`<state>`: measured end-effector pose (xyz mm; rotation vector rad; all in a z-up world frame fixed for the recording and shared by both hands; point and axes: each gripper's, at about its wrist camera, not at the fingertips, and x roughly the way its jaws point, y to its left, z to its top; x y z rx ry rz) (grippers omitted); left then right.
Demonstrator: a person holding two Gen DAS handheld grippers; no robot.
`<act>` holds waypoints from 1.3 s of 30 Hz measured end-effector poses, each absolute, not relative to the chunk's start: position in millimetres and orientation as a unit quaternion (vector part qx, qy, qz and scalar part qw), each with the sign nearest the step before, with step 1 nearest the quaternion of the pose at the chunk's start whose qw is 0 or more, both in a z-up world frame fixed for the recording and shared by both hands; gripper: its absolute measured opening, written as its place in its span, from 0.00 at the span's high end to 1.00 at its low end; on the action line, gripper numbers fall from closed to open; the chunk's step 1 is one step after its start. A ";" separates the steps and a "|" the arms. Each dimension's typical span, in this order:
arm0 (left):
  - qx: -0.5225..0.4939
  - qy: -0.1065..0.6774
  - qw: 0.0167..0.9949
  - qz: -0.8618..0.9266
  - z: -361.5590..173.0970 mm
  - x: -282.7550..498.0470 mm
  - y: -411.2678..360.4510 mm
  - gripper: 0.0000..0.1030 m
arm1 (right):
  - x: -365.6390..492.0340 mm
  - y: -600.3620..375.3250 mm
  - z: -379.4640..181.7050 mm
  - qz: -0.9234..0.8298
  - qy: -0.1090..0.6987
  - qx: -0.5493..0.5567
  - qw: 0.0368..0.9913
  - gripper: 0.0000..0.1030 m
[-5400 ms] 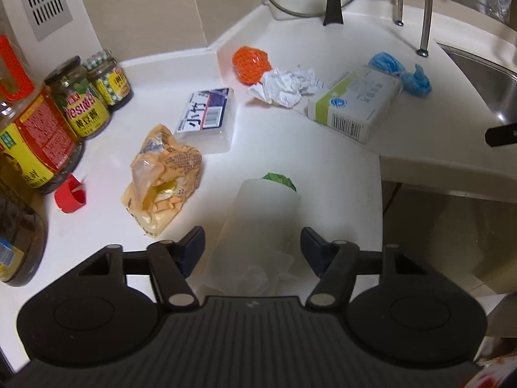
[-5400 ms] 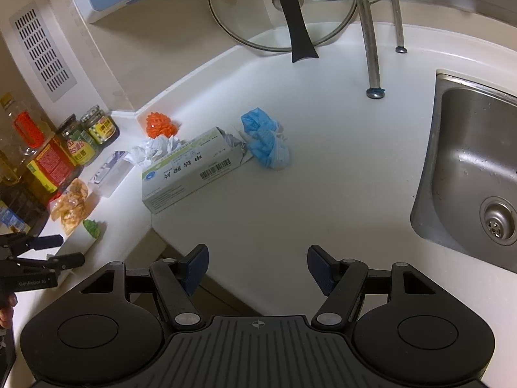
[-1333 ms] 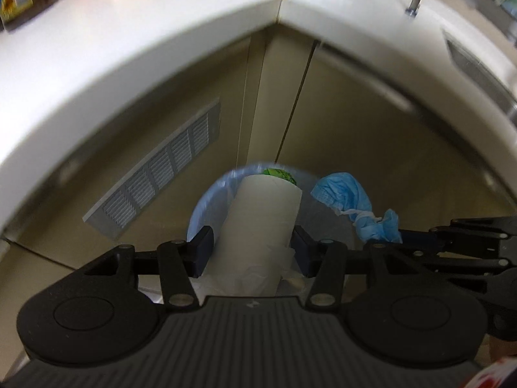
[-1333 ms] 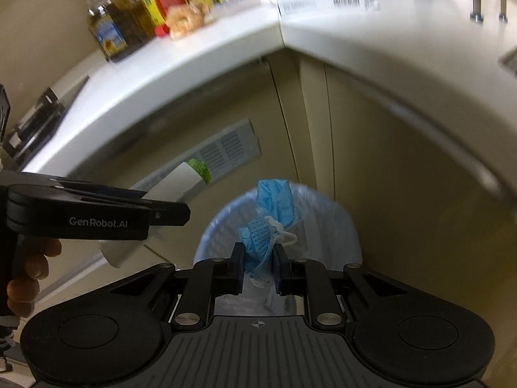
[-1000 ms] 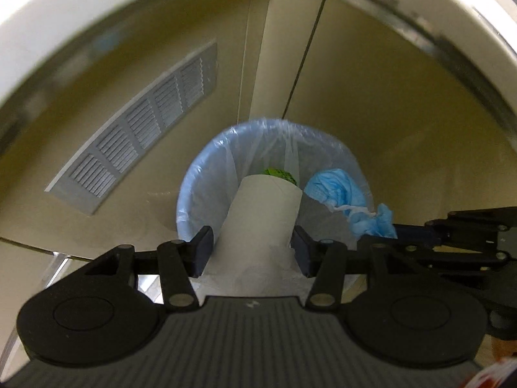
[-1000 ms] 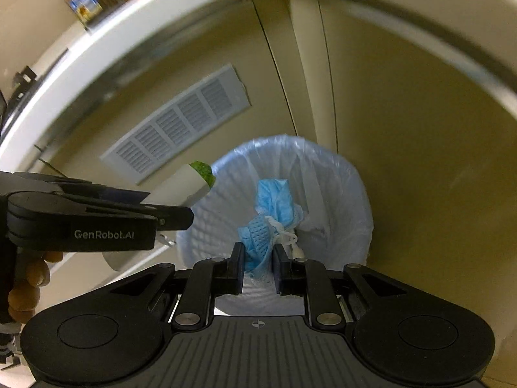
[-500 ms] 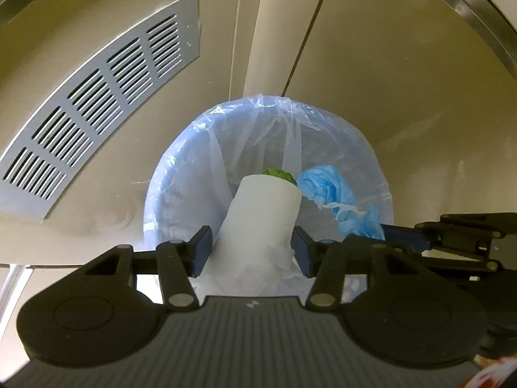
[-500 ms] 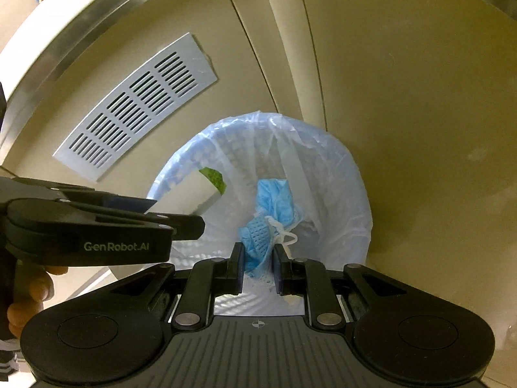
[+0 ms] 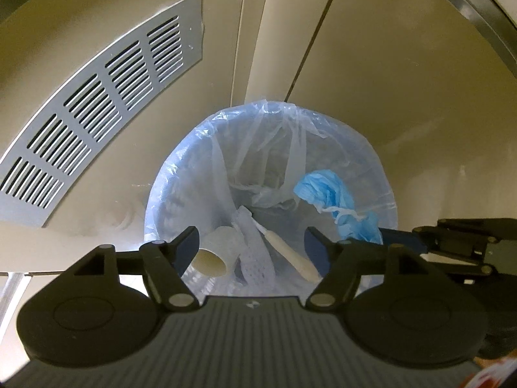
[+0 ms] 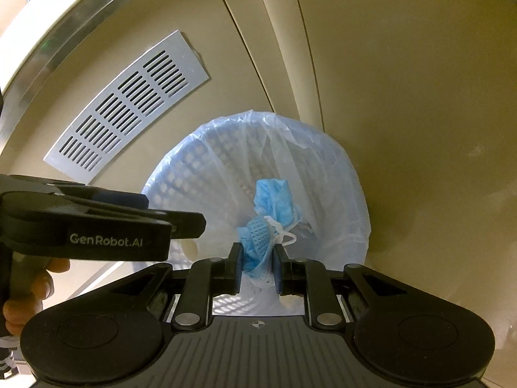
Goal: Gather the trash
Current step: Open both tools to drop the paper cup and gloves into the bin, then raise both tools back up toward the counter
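- Over the lined waste bin (image 9: 181,174), in the left wrist view, the left gripper (image 9: 250,245) has its jaws standing apart with nothing between them; they have just been opening.
- Only this view looks into the bottom of the bin: a white paper cup (image 9: 215,253) lies on its side there, its open mouth toward the camera, next to a pale handled tool (image 9: 284,252) and some white netting (image 9: 255,252).
- In the same view the right gripper (image 9: 387,236) reaches in from the right edge, the crumpled blue mask (image 9: 336,200) at its tip hanging above the bin's right half.
- The right wrist view shows what the other does not: the right gripper (image 10: 257,270) is clamped narrowly on the blue mask (image 10: 268,213), both pads pressed against its lower folds, a white ear loop trailing to the right.
- Here the left gripper (image 10: 190,223) crosses from the left edge, seen side-on, so its jaw gap cannot be told from this view; a person's hand (image 10: 29,294) wraps its handle at lower left.
- Both grippers point steeply down at the bin, which stands on the floor against beige cabinet doors, beside a grey vent grille (image 10: 129,103).
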<state>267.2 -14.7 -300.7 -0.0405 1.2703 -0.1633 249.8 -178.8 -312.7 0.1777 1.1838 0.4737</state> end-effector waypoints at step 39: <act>-0.031 0.531 0.846 -0.048 -217.4 207.7 -9.0 0.33 | 197.7 -194.4 -243.3 0.213 0.496 0.085 0.838 0.45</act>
